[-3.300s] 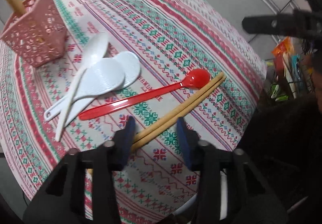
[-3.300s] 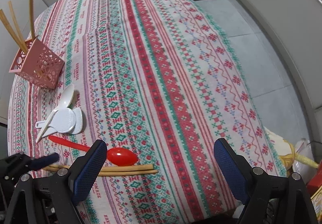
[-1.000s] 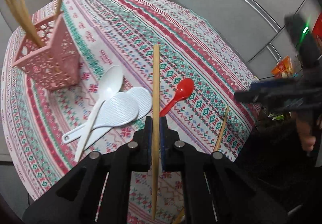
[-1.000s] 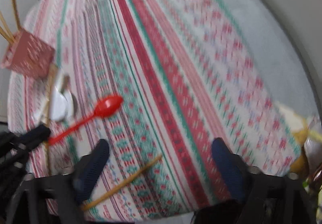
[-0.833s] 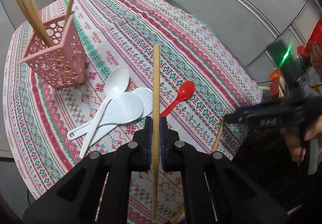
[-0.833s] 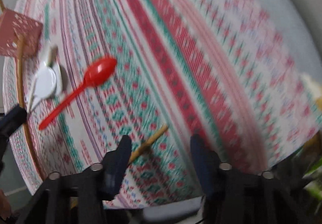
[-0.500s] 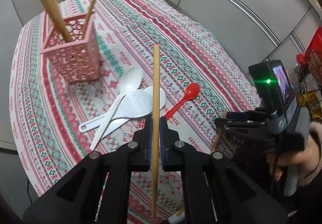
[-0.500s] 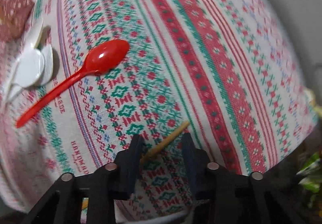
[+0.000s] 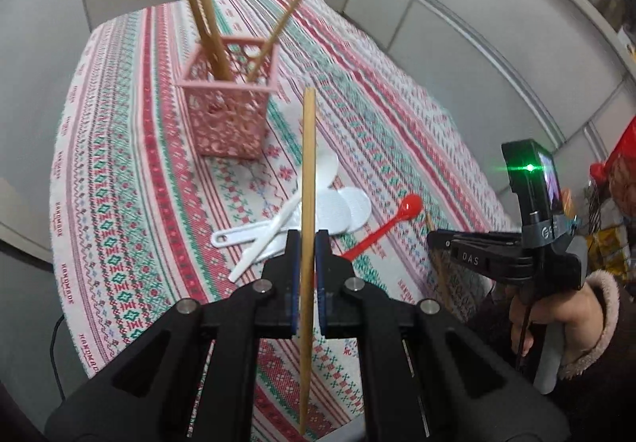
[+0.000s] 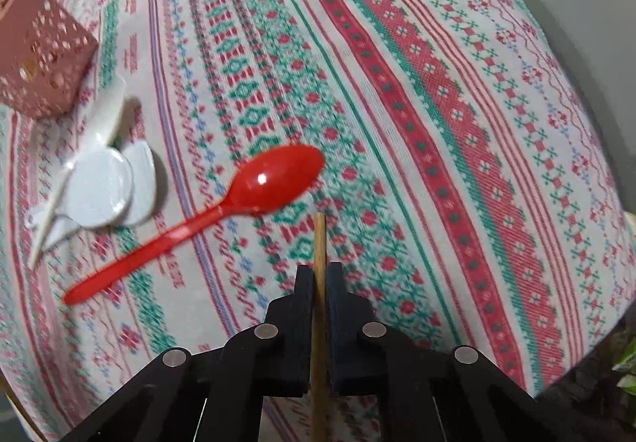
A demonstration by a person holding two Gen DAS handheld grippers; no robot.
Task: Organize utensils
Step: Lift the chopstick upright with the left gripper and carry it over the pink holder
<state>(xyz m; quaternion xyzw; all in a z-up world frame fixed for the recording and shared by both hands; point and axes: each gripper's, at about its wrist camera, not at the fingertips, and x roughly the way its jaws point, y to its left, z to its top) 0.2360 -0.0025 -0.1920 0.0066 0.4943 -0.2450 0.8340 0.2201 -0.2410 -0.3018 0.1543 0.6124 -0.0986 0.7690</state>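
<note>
My left gripper (image 9: 306, 237) is shut on a wooden chopstick (image 9: 307, 171) that sticks up past its fingers, held above the table short of the pink perforated holder (image 9: 228, 100). Several chopsticks stand in that holder. My right gripper (image 10: 319, 268) is shut on a second chopstick (image 10: 318, 239) near the table's front edge; the same gripper (image 9: 433, 239) shows at the right of the left wrist view, held by a hand in a brown sleeve. A red spoon (image 10: 214, 211) and white spoons and rice paddles (image 10: 95, 179) lie on the patterned cloth between holder and grippers.
The striped tablecloth (image 10: 397, 64) covers a small table with grey wall panels behind it. The table's edge drops off close to my right gripper. Packaged goods (image 9: 612, 203) stand at the far right beyond the table.
My right gripper came down to the chopstick lying near the table edge and shut on it. My left gripper carried its chopstick closer to the pink holder.
</note>
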